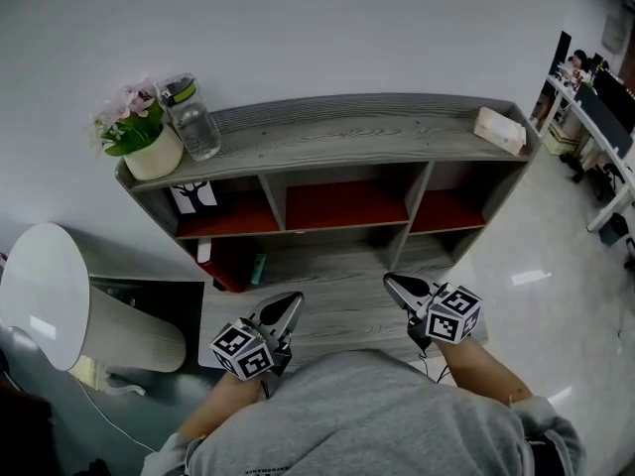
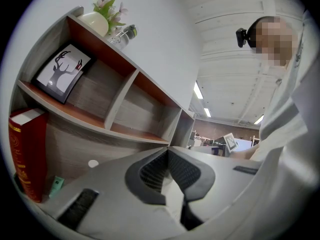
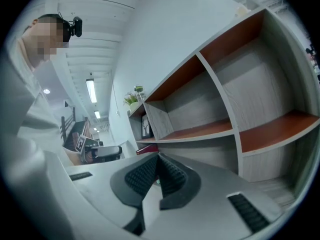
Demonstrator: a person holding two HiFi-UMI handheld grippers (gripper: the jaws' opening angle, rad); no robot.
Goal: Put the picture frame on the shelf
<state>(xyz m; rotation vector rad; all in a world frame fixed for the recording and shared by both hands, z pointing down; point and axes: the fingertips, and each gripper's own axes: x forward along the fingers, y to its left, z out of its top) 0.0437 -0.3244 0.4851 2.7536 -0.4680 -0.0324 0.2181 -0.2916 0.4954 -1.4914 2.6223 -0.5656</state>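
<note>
Right gripper [image 3: 158, 157] — jaws closed tip to tip, nothing between them. Ahead stands the shelf [image 3: 222, 101], with red-brown boards in its compartments. The picture frame [image 3: 146, 126] stands in the far compartment — a potted plant [image 3: 132, 99] sits on top above it.

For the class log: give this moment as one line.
picture frame: in shelf, upper-left compartment | left hand-held gripper: shut, empty | right hand-held gripper: shut, empty

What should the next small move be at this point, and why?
Probably just draw both hands back and stop. The picture frame already stands in the upper left compartment of the shelf. The left hand-held gripper and the right hand-held gripper are both shut with nothing between their jaws, so nothing seems left to carry.
</note>
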